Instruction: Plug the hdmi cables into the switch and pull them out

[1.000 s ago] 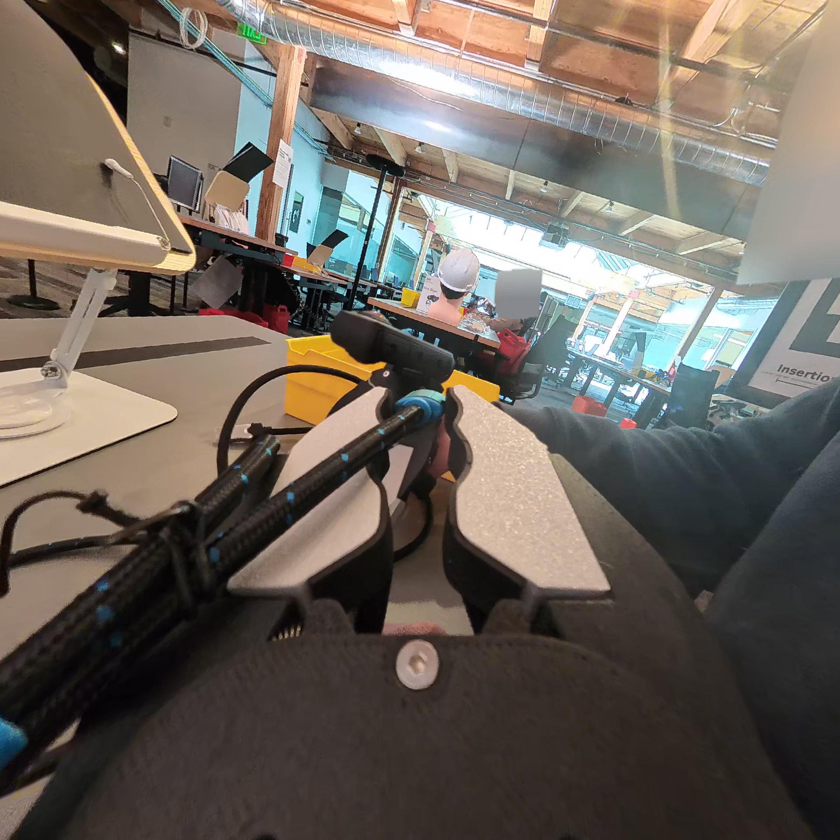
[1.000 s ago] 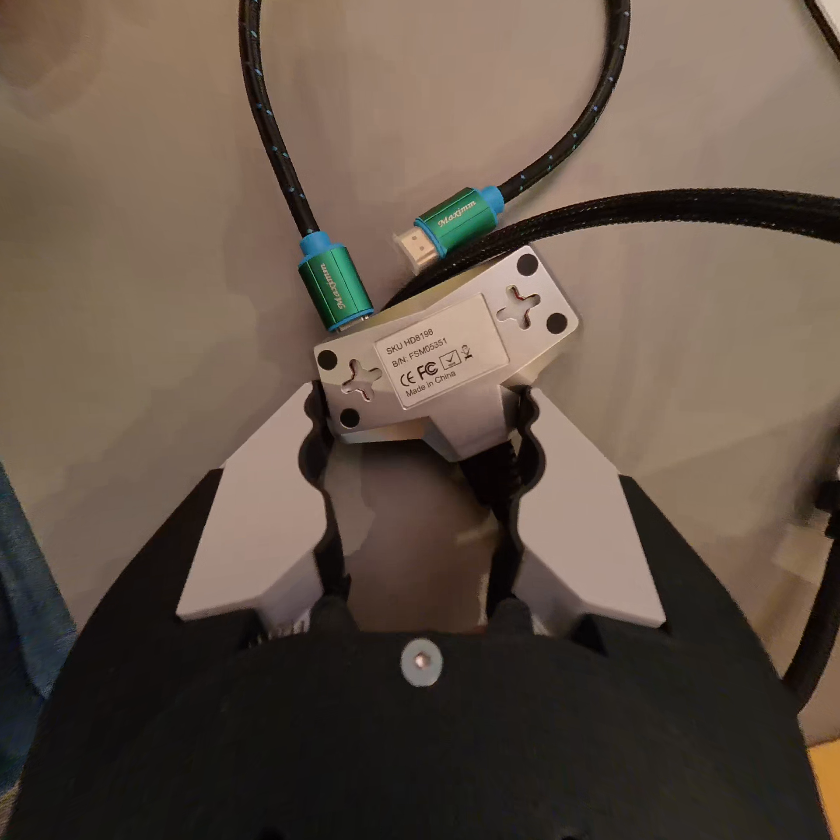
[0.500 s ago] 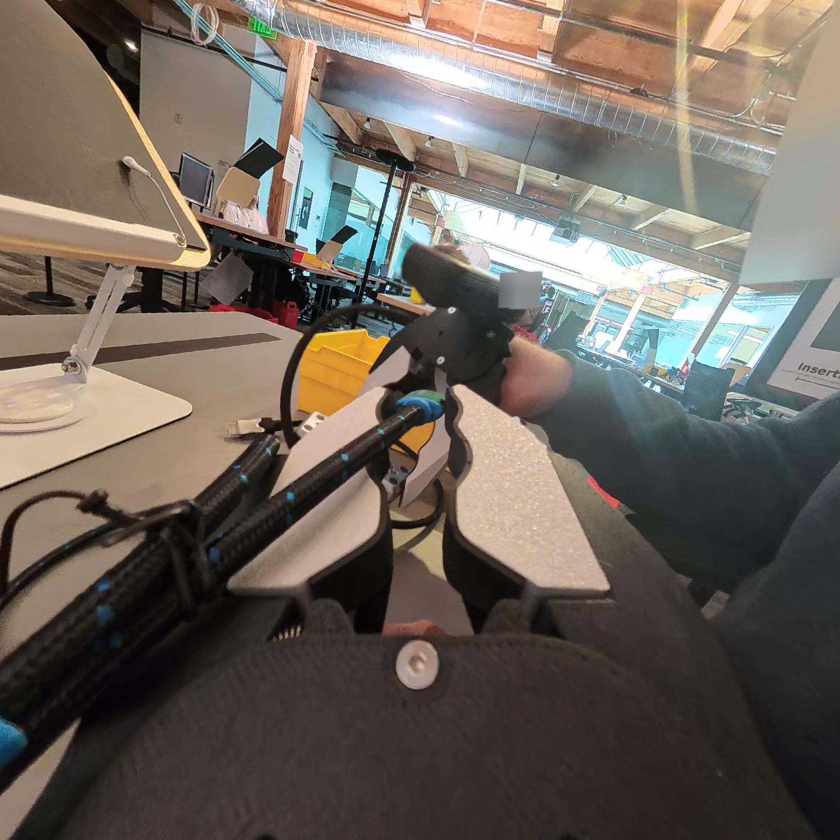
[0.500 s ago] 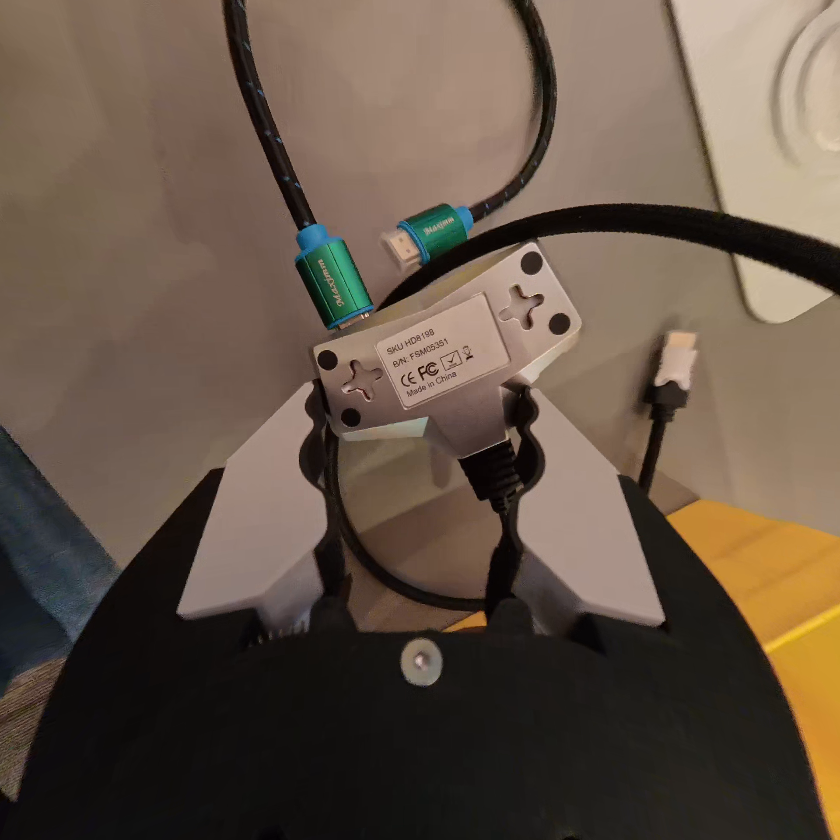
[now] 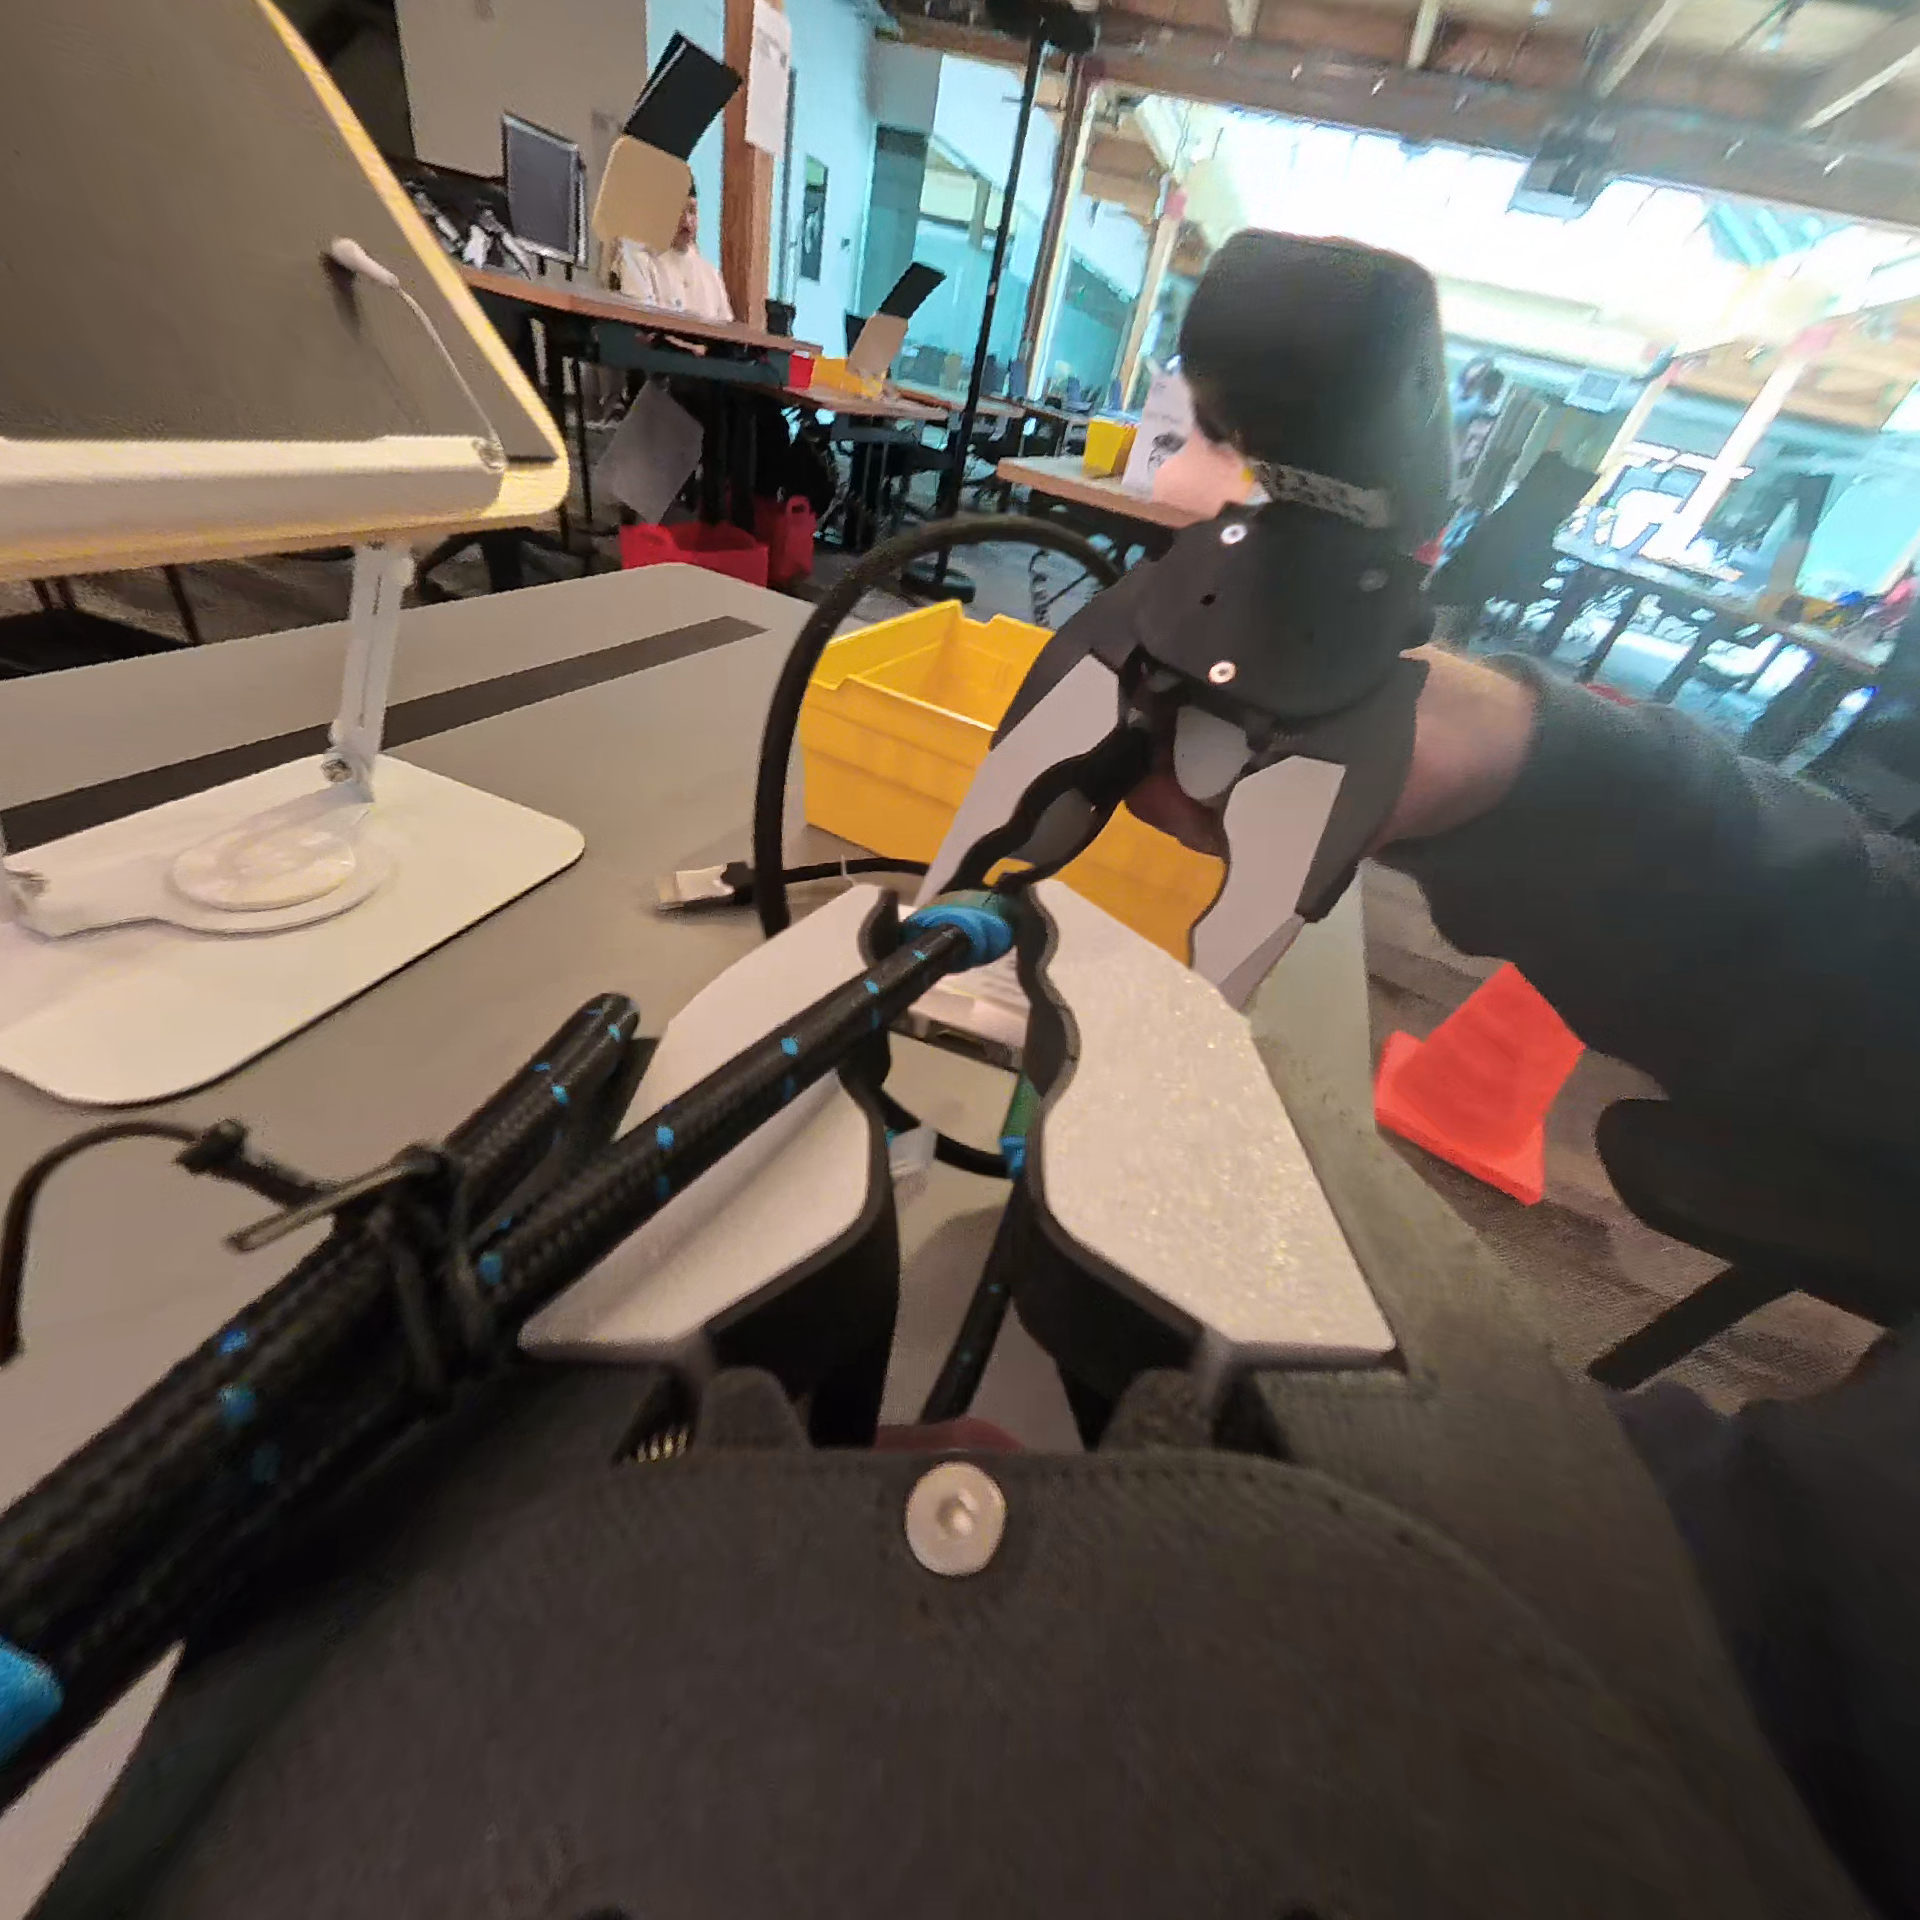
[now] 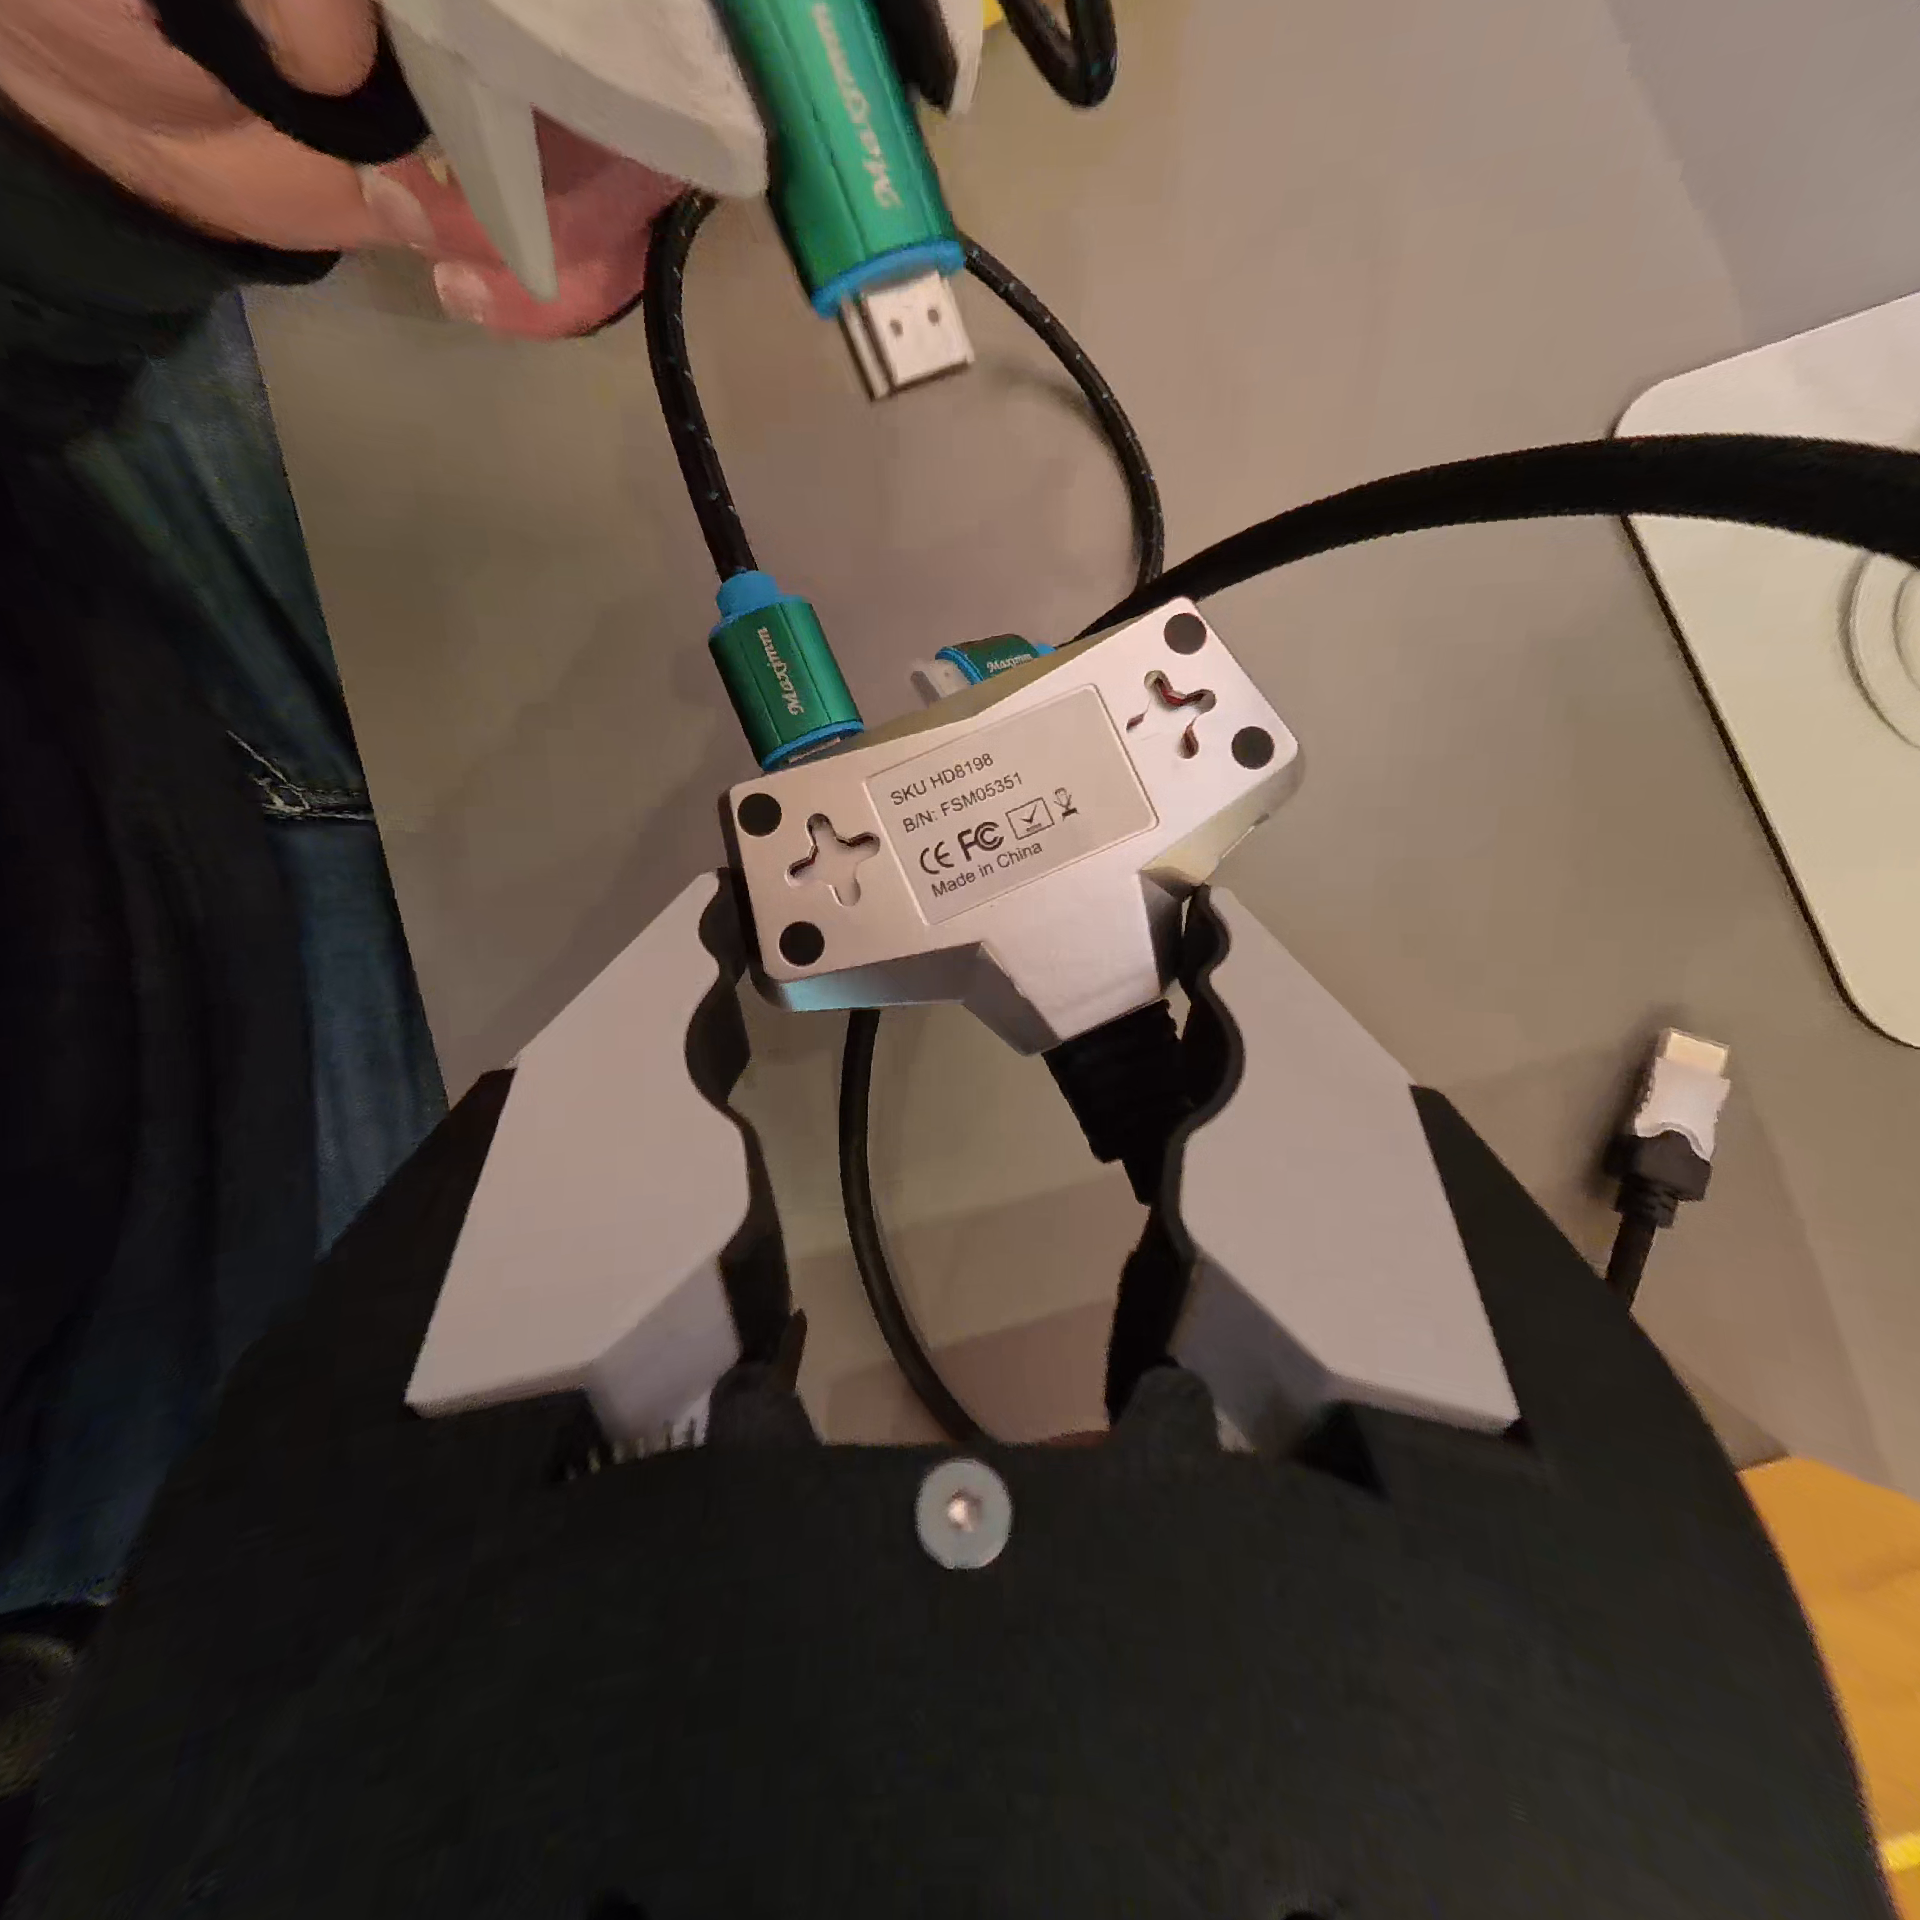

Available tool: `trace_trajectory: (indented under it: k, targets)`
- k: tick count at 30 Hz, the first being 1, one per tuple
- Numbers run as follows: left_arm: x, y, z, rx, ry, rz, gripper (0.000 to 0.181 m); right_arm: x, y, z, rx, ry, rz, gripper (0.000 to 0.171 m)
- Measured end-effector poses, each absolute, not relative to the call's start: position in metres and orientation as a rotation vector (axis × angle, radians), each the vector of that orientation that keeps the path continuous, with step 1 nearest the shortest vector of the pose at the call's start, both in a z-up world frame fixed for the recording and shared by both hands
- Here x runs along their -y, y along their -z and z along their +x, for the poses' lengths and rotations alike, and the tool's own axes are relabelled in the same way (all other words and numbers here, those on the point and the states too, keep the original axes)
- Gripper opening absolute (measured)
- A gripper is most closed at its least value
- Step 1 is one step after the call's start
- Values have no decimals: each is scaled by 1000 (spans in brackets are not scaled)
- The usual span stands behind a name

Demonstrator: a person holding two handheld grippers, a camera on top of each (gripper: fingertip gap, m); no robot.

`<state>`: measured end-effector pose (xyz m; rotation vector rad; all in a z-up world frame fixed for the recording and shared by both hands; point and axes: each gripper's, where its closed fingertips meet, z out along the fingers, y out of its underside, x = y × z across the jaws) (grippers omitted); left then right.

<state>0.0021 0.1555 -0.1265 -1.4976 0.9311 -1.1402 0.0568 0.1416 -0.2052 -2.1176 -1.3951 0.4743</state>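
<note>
Between the right gripper's (image 6: 961, 935) clamped fingers, the silver switch (image 6: 997, 831) hangs above the grey table (image 6: 1403, 312), one green plug (image 6: 787, 686) seated in it; just beyond, the left gripper (image 5: 961, 925) pinches a second green plug (image 6: 862, 177) pointing at the switch

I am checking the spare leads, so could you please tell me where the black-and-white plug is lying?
In the right wrist view, the black-and-white plug lies on the grey table, right of the silver switch and just below the white stand base.
</note>
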Motion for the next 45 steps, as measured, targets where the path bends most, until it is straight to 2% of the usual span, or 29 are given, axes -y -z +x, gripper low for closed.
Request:
trace_trajectory:
  k: [10,20,30,45]
  targets:
    - [-162,108,-12,-1031,982,-1505,21,-129,200,46,1446,-631,-2016,83]
    - [-162,154,4,-1217,868,-1615,21,-122,186,39,1379,-839,-1935,83]
    - [-149,141,14,-1124,1040,-1557,21,-114,174,45,1305,-1006,-1881,82]
    - [-145,136,18,-939,1165,-1448,21,-109,170,48,1288,-1030,-1865,82]
